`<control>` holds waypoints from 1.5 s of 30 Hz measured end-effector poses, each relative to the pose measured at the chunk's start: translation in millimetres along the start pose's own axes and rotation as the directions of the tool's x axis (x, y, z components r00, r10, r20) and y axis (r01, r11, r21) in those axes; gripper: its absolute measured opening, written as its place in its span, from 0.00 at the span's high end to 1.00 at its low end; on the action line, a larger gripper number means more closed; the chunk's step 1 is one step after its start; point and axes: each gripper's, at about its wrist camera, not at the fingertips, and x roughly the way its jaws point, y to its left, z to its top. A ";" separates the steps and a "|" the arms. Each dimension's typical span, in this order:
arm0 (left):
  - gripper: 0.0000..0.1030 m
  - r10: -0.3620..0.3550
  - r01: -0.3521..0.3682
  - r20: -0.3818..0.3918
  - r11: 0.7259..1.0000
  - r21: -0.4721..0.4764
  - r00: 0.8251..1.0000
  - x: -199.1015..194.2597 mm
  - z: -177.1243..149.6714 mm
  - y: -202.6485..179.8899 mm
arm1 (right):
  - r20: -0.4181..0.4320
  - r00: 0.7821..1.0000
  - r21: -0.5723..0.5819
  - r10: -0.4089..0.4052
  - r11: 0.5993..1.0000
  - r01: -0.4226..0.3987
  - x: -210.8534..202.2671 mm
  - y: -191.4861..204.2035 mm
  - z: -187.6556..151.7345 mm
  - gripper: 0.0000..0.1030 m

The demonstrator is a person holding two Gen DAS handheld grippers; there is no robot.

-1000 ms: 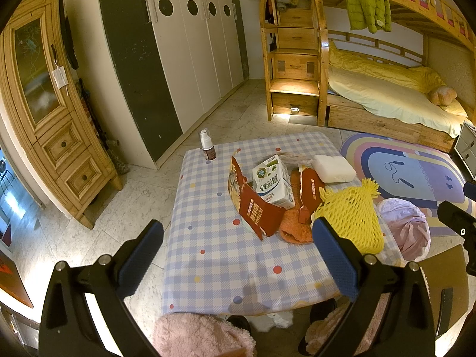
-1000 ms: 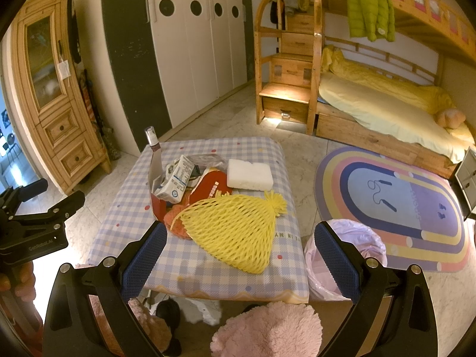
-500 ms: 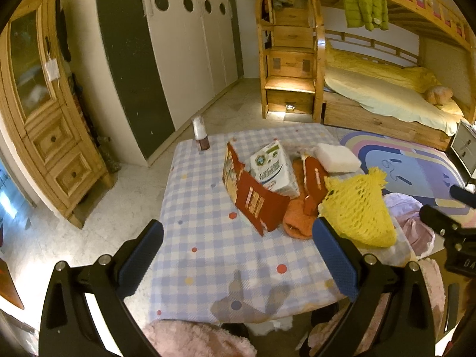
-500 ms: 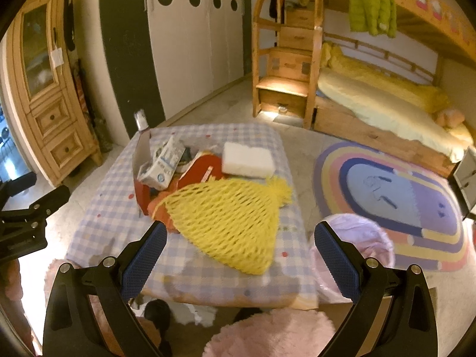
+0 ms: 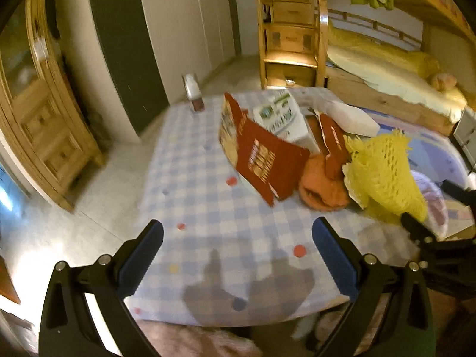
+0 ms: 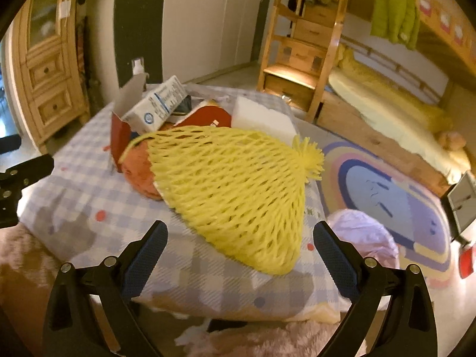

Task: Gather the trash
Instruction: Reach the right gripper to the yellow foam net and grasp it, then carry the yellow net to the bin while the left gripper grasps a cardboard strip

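Note:
A heap of trash lies on the low table with the blue checked cloth [image 5: 193, 196]: a yellow foam net [image 6: 235, 190] [image 5: 383, 178], a red snack box [image 5: 264, 160], a milk carton [image 5: 282, 116] [image 6: 160, 107], an orange wrapper [image 5: 321, 184] and a white foam block [image 6: 261, 122]. My right gripper [image 6: 238, 255] hovers open just in front of the yellow net. Over the table's near edge my left gripper [image 5: 238, 255] is open and holds nothing. A pink-lined trash bin [image 6: 363, 238] stands on the floor right of the table.
A small bottle [image 5: 193, 95] stands at the table's far left corner. A wooden cabinet [image 5: 38, 113] is on the left, white wardrobes [image 5: 190, 23] behind, and a bunk bed with stairs [image 5: 297, 29] at the back right. A round rug [image 6: 386, 187] covers the floor right.
Both grippers have moved forward and lower toward the table. The yellow net now fills the middle of the right wrist view. Nothing on the table has shifted.

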 end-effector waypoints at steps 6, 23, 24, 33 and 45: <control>0.06 -0.025 0.025 -0.015 0.999 -0.044 1.000 11.7 1.7 4.9 | -0.014 0.998 -0.098 -0.054 0.994 0.052 19.9 19.5 0.1 0.08; 0.06 -0.036 0.038 0.041 0.998 -0.041 0.998 -5.1 15.7 7.0 | 0.128 0.989 -0.073 -0.070 0.994 0.080 -10.3 -5.9 17.0 0.84; 0.06 -0.038 0.040 0.049 0.998 -0.041 0.998 -8.2 16.4 6.7 | 0.140 0.989 -0.055 -0.056 0.996 0.064 -15.2 -11.3 20.6 0.85; 0.25 -0.063 0.068 0.075 0.996 -0.057 0.995 -9.9 32.3 10.2 | 0.264 0.964 0.155 0.035 0.985 -0.078 -64.9 -75.2 58.9 0.85; 0.57 -0.084 0.083 -0.002 0.991 -0.101 0.996 61.0 90.6 2.9 | 0.237 0.970 0.150 0.045 0.985 -0.082 -34.2 -71.9 71.3 0.85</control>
